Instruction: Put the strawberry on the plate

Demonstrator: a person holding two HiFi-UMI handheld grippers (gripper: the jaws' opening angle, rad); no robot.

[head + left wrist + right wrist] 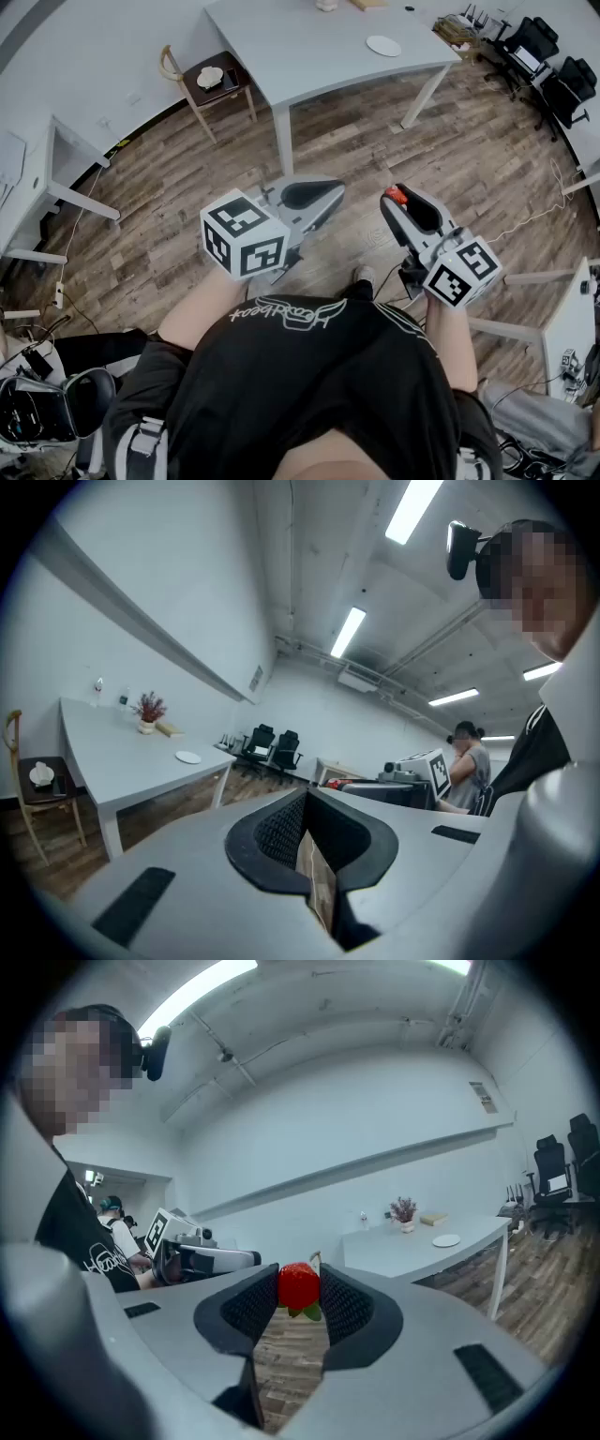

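A red strawberry [298, 1286] with green leaves is pinched between the black pads of my right gripper [299, 1296], which is shut on it. In the head view the strawberry [395, 196] shows at the tip of the right gripper [401, 202], held out over the wooden floor. My left gripper [319, 195] hangs beside it, jaws together with nothing in them; the left gripper [302, 806] shows only a thin slit. The white plate [383, 45] lies on the grey table [309, 47] well ahead; the plate [446, 1240] is far from both grippers.
A wooden chair [208, 80] with small items stands left of the table. Black office chairs [553, 66] are at the far right. A small plant [147, 708] stands at the table's back. White desks flank both sides; another person [466, 761] sits at the room's far end.
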